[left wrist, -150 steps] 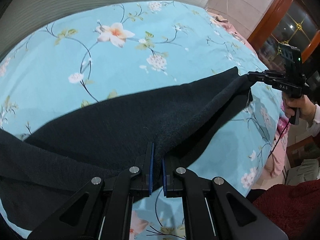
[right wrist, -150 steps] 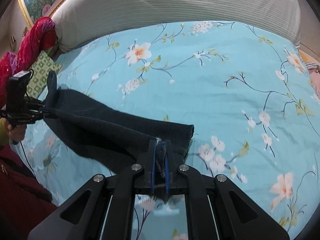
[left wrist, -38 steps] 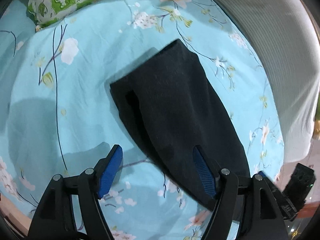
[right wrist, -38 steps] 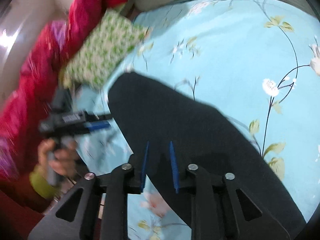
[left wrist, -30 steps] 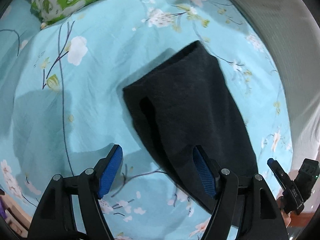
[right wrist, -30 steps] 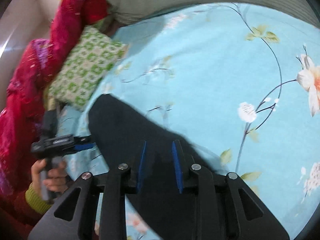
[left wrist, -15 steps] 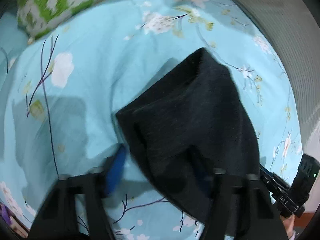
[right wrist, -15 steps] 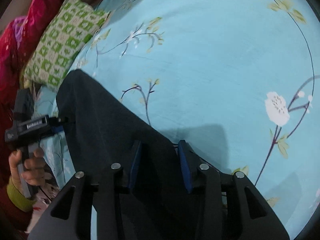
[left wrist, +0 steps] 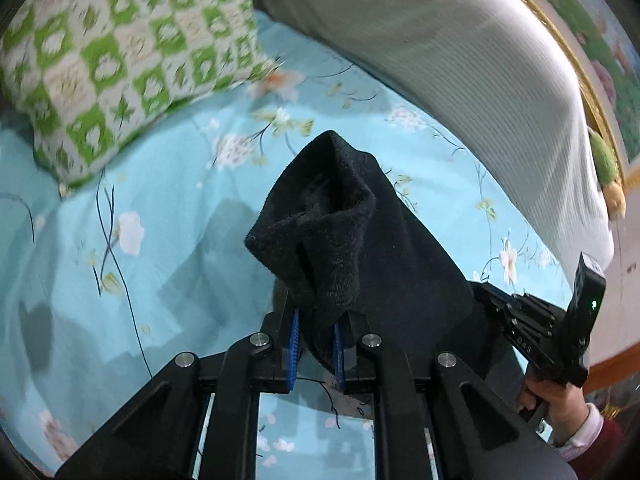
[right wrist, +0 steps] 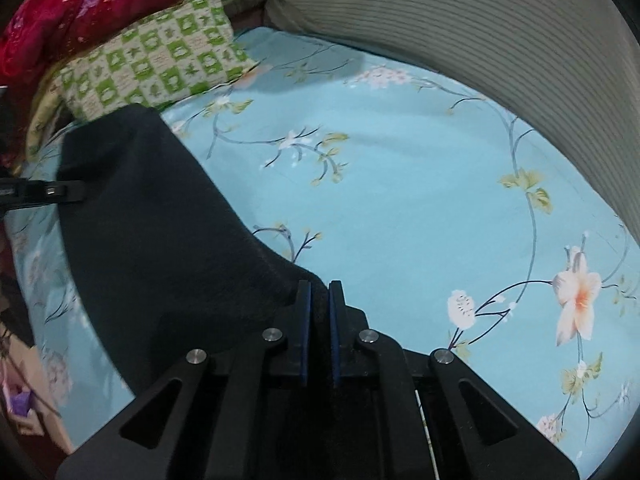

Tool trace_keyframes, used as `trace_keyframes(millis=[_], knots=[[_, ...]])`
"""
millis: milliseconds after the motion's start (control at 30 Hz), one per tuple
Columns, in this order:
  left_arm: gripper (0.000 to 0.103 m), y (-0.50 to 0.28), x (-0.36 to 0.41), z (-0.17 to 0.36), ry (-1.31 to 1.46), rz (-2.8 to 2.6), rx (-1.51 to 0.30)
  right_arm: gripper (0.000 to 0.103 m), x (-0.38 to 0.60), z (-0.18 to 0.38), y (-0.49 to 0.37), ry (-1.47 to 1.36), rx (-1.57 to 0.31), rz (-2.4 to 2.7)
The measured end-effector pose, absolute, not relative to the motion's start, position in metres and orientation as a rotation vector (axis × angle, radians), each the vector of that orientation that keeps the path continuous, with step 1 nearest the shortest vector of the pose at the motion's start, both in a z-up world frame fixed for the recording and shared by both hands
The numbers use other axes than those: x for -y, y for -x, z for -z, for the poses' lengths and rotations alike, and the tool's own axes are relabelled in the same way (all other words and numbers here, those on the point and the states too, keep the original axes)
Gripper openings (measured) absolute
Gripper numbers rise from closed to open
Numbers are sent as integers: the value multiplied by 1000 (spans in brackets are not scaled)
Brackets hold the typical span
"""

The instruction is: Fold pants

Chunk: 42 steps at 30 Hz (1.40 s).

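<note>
left gripper (left wrist: 316, 344): jaws pinching a bunched end of the pants, fabric wedged between the blue pads
right gripper (right wrist: 319, 328): jaws nearly together, pinching the pants edge between the blue pads
pants (left wrist: 360, 240): black, fuzzy; one end lifted and rumpled just ahead of the left jaws, the rest stretching off to their right toward the right gripper; in the right wrist view the cloth (right wrist: 160, 220) spreads left and forward from the jaws
bed (right wrist: 400, 200): light blue floral sheet under and ahead of both jaws
green checked pillow (left wrist: 112, 60): far left ahead of the left jaws
striped bolster (right wrist: 480, 32): farthest, across the top right
red blanket (right wrist: 60, 12): far upper left
</note>
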<state>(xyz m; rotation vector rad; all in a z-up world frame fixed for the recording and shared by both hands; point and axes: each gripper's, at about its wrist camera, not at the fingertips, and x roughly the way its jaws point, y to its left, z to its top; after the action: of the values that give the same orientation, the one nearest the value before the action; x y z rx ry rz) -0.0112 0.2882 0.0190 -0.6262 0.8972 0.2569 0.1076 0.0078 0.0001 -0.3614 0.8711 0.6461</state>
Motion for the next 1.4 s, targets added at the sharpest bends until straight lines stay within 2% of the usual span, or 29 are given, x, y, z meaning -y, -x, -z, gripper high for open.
trace_keyframes(millis=[100,233,333,400,467,633,700,767,1000,1167,1333,1400], knots=[[13,10,-289,-9,552,-273,-937,9,-14,5,-110,350,-883,-607],[13,-7,-283,30,417,-333,-1054,9,-27,24,-114,387,-925,-563],[17,-13,-276,47,317,-370,-1119,12,-29,31,-115,372,-953,-531],[31,-13,-274,46,275,-399,-1137,12,-20,28,-117,301,-982,-508],[39,-12,-275,43,228,-454,-1165,18,-8,21,-114,224,-981,-504],[37,0,-279,21,255,-473,-1143,27,45,6,-98,44,-994,-447],[45,1,-273,6,247,-446,-1113,33,67,2,-84,-27,-994,-431],[47,0,-264,-9,255,-398,-1076,38,90,1,-64,-86,-990,-416],[55,-37,-195,-31,182,-153,-1070,40,160,9,15,-228,-986,-307],[56,-58,-129,-29,120,20,-1111,42,199,15,51,-341,-983,-198],[59,-75,-64,-25,32,188,-1150,55,231,21,77,-449,-959,-104],[60,-78,-42,-25,11,241,-1165,57,243,24,86,-478,-952,-73]])
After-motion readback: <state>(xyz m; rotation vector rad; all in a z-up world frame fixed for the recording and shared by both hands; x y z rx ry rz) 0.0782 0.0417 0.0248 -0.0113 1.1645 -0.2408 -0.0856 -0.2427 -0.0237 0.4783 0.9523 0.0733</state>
